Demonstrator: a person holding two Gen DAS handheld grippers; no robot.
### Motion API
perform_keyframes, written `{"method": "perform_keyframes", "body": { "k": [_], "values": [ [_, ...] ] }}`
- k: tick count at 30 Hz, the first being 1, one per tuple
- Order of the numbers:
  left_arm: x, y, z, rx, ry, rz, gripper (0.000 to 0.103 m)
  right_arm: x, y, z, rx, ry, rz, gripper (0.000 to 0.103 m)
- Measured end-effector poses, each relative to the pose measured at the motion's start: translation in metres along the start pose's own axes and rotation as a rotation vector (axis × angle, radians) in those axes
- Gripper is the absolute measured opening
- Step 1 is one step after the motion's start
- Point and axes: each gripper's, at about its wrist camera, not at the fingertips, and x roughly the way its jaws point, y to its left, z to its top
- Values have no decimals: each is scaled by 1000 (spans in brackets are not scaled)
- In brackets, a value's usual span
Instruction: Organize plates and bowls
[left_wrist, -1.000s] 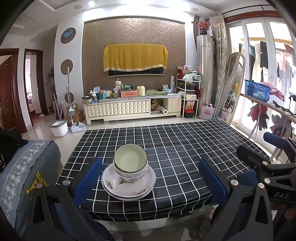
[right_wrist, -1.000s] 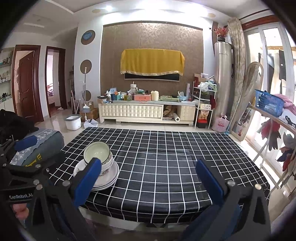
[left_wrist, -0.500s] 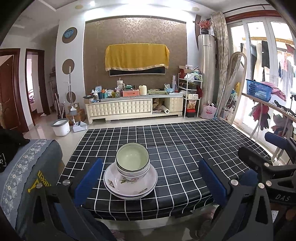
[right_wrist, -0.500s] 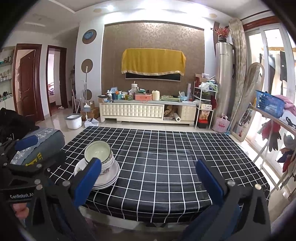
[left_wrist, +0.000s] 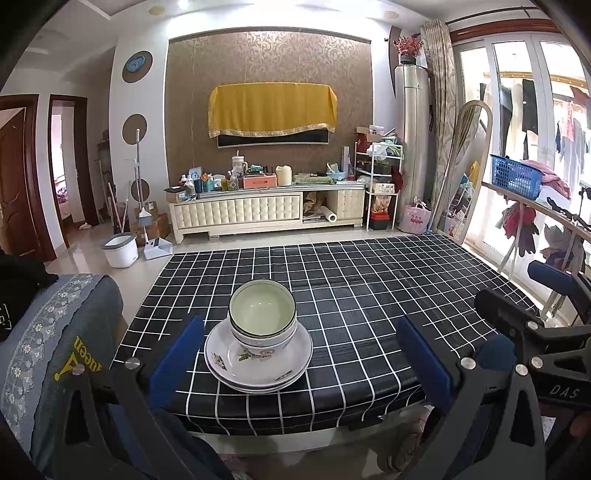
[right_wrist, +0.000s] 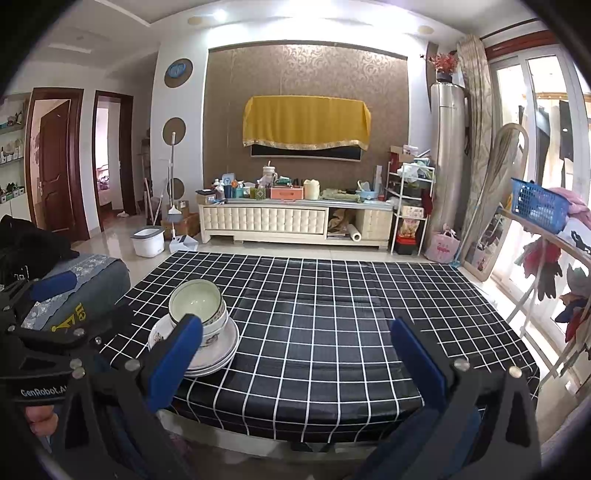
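Your bowls (left_wrist: 262, 314) sit nested on the stacked plates (left_wrist: 258, 356) near the counter's (left_wrist: 369, 314) front-left edge. Your view has crept slightly closer since a moment ago. Both your left gripper (left_wrist: 301, 363) and right gripper (right_wrist: 295, 363) hang wide open, empty, short of the stack.

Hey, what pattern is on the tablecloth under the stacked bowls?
Black tablecloth with a white grid of squares, shown best in the right wrist view.

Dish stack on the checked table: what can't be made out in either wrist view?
- Plates: exact count unclear, rims overlap, left wrist view.
- Bowls: nested, the inner count is hidden.
- Stack's near left side: covered by the right claw's blue finger, right wrist view.
- Plate motifs: too small.
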Motion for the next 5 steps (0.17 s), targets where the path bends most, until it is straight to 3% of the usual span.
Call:
{"method": "perform_keyframes", "body": {
  "k": [5],
  "values": [
    [-1, 0, -1, 3, -3, 2, 103, 0, 0, 0, -4, -5, -2, 103]
  ]
}}
